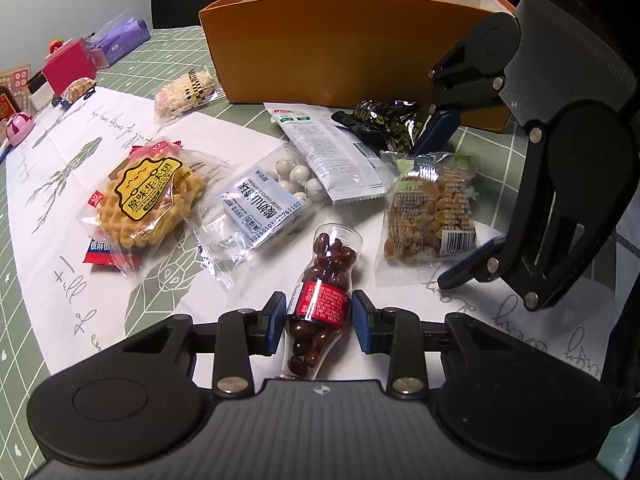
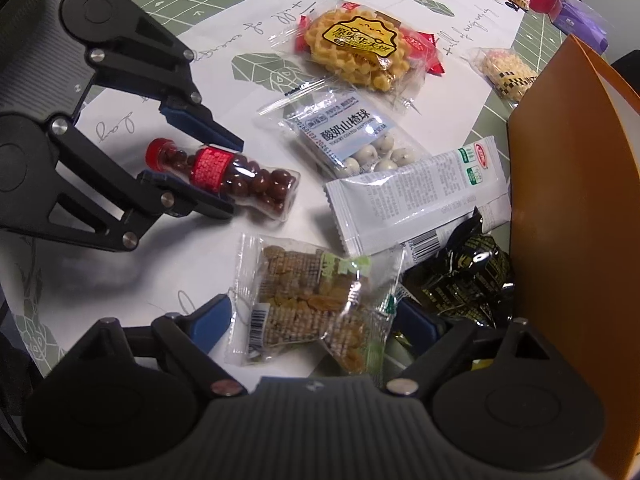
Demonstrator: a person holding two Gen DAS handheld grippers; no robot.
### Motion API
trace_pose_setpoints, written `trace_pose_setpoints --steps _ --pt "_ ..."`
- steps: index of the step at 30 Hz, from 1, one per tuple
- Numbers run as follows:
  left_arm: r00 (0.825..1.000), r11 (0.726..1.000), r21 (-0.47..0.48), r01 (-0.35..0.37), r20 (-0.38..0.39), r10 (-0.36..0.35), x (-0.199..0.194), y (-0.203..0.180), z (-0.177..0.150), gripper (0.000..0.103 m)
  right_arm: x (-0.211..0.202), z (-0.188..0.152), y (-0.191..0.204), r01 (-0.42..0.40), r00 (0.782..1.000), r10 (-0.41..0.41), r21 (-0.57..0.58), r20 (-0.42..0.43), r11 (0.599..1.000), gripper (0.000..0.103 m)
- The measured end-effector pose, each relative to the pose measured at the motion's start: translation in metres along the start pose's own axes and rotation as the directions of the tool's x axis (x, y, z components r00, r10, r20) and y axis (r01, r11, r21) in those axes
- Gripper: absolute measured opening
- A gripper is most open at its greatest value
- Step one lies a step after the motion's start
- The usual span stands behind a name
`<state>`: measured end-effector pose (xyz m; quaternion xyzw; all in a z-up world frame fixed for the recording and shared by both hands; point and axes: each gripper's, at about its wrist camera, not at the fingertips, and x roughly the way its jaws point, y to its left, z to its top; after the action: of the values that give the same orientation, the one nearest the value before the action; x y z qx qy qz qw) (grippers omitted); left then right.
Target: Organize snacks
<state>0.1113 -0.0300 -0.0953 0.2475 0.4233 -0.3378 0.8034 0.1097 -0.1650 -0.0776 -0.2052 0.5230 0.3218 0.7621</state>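
Left fingers (image 1: 276, 322) clamp red-labelled bottle (image 1: 320, 300) of brown candies.

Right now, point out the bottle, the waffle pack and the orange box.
bottle (image 1: 322, 304): left wrist view, red label.
waffle pack (image 1: 146, 196): left wrist view, yellow label over the waffle.
orange box (image 1: 340, 54): left wrist view, front wall.

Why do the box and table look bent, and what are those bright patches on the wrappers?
Left wrist view: the fisheye lens bows the orange box and the green grid tablecloth toward the edges; centre stays sharp. Right wrist view: overhead light glares off the black foil packet and the clear raisin bag; a soft shadow falls beneath the left gripper.
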Motion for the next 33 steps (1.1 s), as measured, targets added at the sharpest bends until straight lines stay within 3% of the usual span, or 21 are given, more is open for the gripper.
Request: trace_pose_setpoints --steps 5,7,33 --pt "1.0 1.0 -0.012 0.0 -0.005 0.0 -0.002 0.0 -0.001 0.04 -0.006 0.002 -0.002 -0.008 1.0 0.007 0.014 0.011 1.0 0.059" --pt "1.0 1.0 -0.008 0.001 -0.002 -0.001 -0.004 -0.001 -0.002 0.04 -0.009 0.003 -0.005 -0.024 1.0 0.024 0.031 0.012 0.999 0.055" --pt "0.998 0.999 -0.033 0.003 0.07 -0.001 -0.028 0.004 0.002 0.039 -0.031 0.002 -0.012 -0.031 0.998 0.027 0.057 0.062 0.998 0.052"
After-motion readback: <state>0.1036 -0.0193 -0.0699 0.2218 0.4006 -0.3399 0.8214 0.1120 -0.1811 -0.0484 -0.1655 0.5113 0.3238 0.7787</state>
